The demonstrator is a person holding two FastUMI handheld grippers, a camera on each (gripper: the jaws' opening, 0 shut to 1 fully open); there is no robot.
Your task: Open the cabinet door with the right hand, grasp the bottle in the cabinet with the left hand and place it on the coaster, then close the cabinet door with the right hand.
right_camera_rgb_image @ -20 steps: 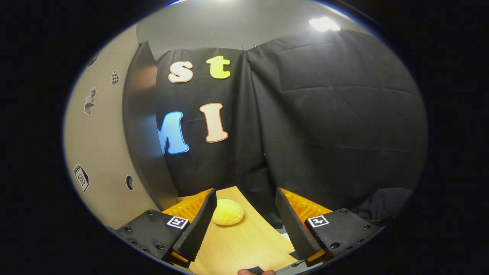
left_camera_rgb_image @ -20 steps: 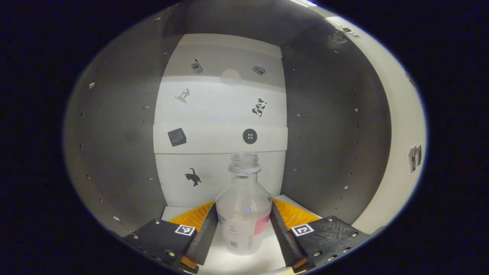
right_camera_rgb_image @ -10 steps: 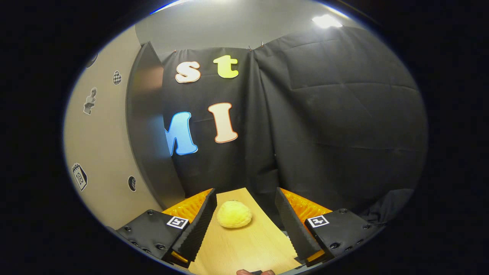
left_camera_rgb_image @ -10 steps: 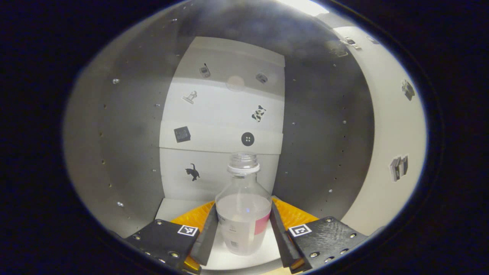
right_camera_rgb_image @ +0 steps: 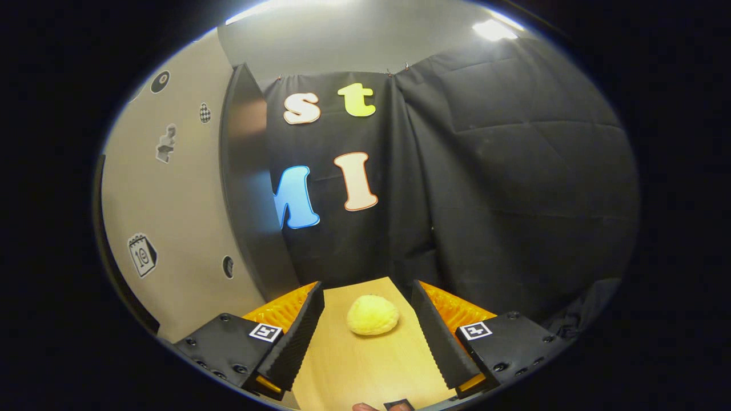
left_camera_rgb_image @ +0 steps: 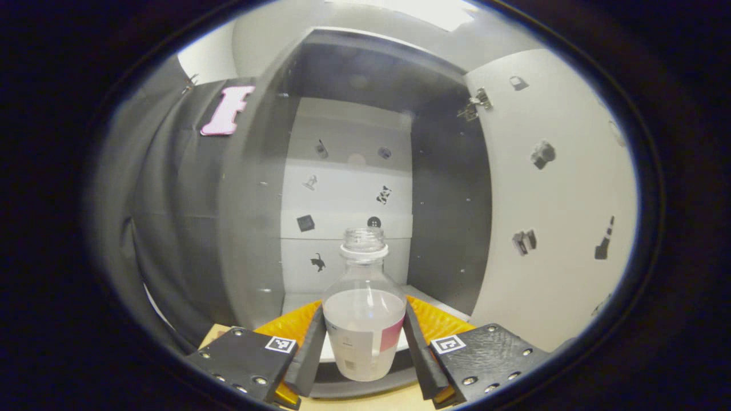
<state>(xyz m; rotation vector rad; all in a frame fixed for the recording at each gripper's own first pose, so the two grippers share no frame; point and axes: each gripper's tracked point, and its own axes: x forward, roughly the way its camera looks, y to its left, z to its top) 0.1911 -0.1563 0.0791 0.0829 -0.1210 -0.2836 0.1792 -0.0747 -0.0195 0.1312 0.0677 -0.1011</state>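
Left gripper view: the left gripper (left_camera_rgb_image: 364, 342) is clamped on the bottle (left_camera_rgb_image: 364, 319), one finger pressing each side of its lower body. The bottle is clear, uncapped, upright and part filled with a pale liquid. It hangs just in front of the cabinet (left_camera_rgb_image: 348, 188) opening, its base above the front edge of the cabinet floor, with a strip of worktop (left_camera_rgb_image: 365, 404) below. The cabinet door (left_camera_rgb_image: 548, 200) stands swung open on the right of this view, its hinge near the top.

Right gripper view: the right gripper (right_camera_rgb_image: 368, 334) is empty, its fingers spread apart above the wooden worktop (right_camera_rgb_image: 354, 371). A yellow rounded object (right_camera_rgb_image: 373, 314) lies on the worktop ahead of them; whether it is the coaster cannot be told. The open cabinet door (right_camera_rgb_image: 171, 211) fills the left side, its edge facing the camera.

Step in hand, as judged: the door is open and the bottle is grasped and nearly out, so the carry to the coaster is under way. The next move calls for keeping the open bottle upright, finding the coaster, and lowering the bottle squarely onto it before releasing; the door closing remains for the right gripper.
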